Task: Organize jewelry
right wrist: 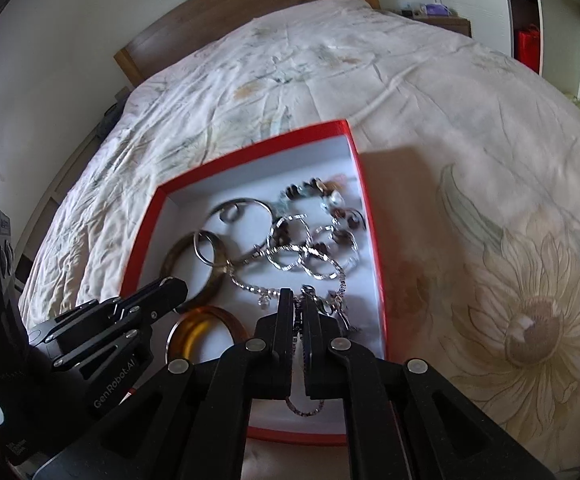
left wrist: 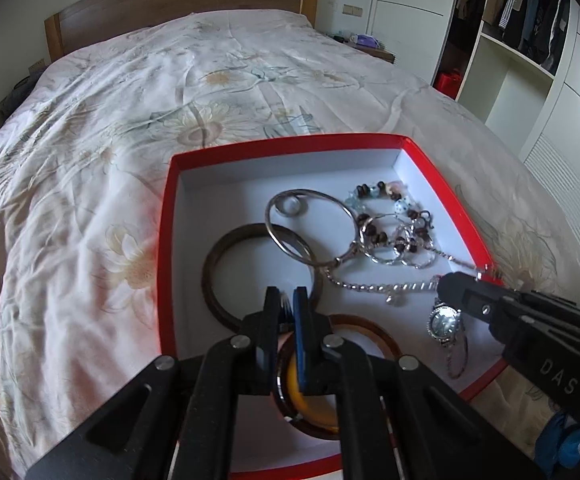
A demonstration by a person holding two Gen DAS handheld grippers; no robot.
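Observation:
A red box with a white inside lies on the bed and holds jewelry: a dark bangle, a large silver hoop, a beaded bracelet, silver rings, a chain, a watch and an amber bangle. My left gripper is over the box, jaws nearly shut on something thin I cannot identify. My right gripper is shut on a silver chain that hangs between its jaws; it also shows in the left wrist view. The box shows in the right wrist view too.
The box sits on a floral bedspread. A wooden headboard is at the far end, a nightstand beside it, and wardrobe shelves to the right.

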